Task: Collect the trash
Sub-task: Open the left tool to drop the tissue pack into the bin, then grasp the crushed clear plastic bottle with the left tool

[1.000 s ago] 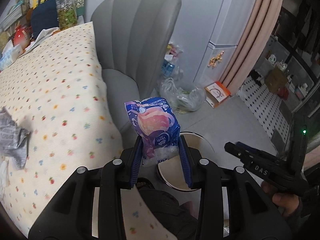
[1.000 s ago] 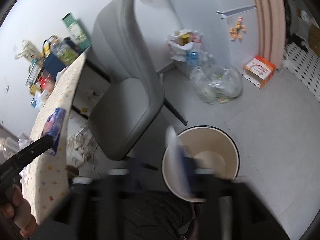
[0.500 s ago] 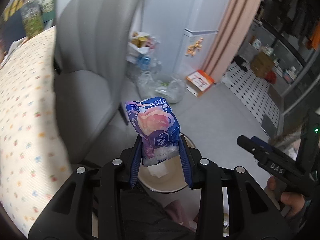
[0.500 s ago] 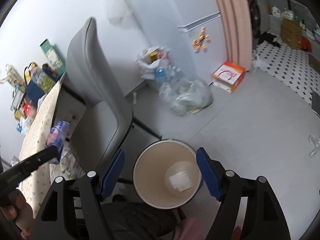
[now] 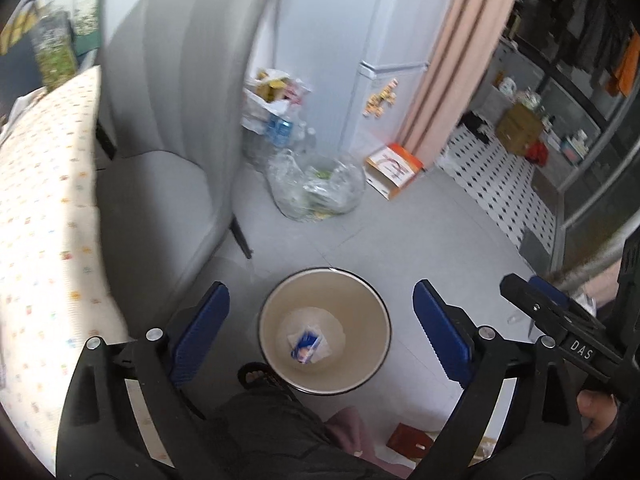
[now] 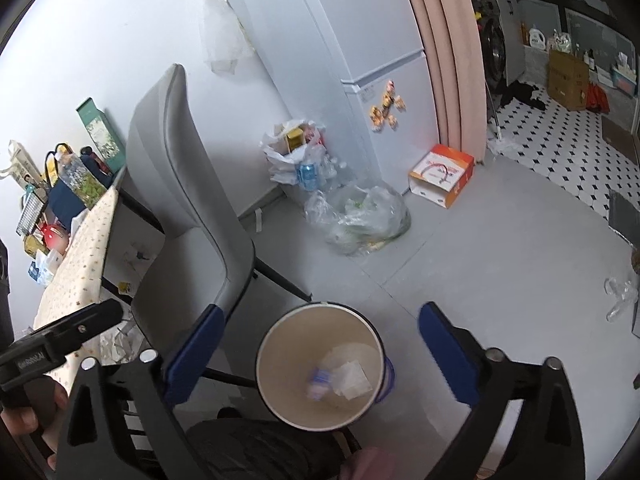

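Observation:
A cream waste bin (image 5: 276,316) stands on the grey floor below both grippers; it also shows in the right wrist view (image 6: 280,340). A blue and pink wrapper (image 5: 306,345) lies at its bottom beside white paper (image 6: 352,376); in the right wrist view the wrapper (image 6: 318,382) is blurred. My left gripper (image 5: 320,334) is open and empty above the bin. My right gripper (image 6: 316,354) is open and empty above the bin too, and it shows at the right edge of the left wrist view (image 5: 516,284).
A grey chair (image 5: 168,128) stands left of the bin, by a table with a dotted cloth (image 5: 36,216). A clear plastic bag (image 5: 316,192), a bag of bottles (image 6: 300,160), an orange box (image 5: 394,166) and a white fridge (image 6: 360,60) lie beyond.
My left gripper has opened and the wrapper has dropped into the bin. Both grippers now hang over the bin.

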The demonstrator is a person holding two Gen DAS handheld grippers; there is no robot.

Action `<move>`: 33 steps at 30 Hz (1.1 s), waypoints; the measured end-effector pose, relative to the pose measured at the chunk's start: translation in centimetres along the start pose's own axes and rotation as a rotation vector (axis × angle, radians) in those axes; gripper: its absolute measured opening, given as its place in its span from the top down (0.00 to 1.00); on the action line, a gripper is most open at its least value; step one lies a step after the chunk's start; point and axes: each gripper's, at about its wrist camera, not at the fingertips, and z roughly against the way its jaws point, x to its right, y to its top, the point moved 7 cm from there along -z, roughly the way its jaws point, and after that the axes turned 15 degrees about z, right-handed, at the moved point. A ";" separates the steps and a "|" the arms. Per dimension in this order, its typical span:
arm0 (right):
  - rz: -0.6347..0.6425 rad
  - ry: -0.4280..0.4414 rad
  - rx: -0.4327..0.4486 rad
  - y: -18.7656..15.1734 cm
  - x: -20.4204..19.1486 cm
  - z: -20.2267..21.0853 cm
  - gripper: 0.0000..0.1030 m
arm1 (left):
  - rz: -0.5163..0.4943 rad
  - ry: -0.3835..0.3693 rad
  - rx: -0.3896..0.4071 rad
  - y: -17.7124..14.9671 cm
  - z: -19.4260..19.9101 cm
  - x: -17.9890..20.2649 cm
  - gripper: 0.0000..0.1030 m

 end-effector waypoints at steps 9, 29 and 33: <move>0.151 -0.069 0.036 1.4 -5.3 1.4 0.07 | 0.128 0.001 0.157 2.3 6.4 -5.7 0.06; 0.339 0.146 0.224 3.0 -19.9 8.2 0.07 | 0.242 0.174 0.457 1.1 19.4 -16.7 0.06; 0.395 0.160 0.246 2.5 -22.5 9.9 0.07 | 0.276 0.171 0.503 -0.7 22.2 -19.2 0.06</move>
